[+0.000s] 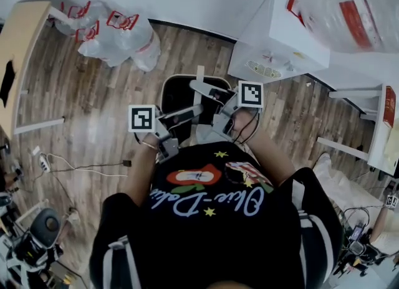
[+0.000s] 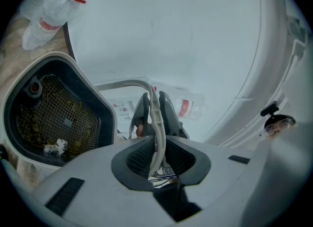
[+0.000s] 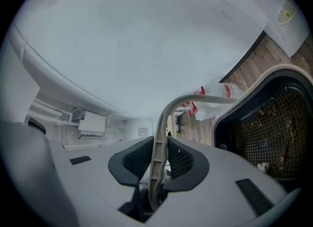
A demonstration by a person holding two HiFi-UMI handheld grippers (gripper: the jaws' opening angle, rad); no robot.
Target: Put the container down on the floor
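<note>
The container (image 1: 181, 98) is a dark bin with a white rim, just ahead of the person's chest over the wood floor. Its pale bail handle (image 1: 201, 87) arches across it. My left gripper (image 1: 182, 118) and right gripper (image 1: 216, 108) both meet at that handle. In the left gripper view the handle (image 2: 156, 123) runs between the pads, and my left gripper (image 2: 155, 104) is shut on it; the container (image 2: 54, 118) shows a mesh insert with debris. In the right gripper view my right gripper (image 3: 160, 147) is likewise shut on the handle (image 3: 157, 165), with the container (image 3: 266, 133) at the right.
Clear bags of plastic bottles (image 1: 115, 32) lie on the floor at the back left. A white boxy appliance (image 1: 274, 38) stands at the back right, white table legs (image 1: 349, 149) at the right. A wooden desk (image 1: 19, 57) and cables with a power strip (image 1: 45, 163) are at the left.
</note>
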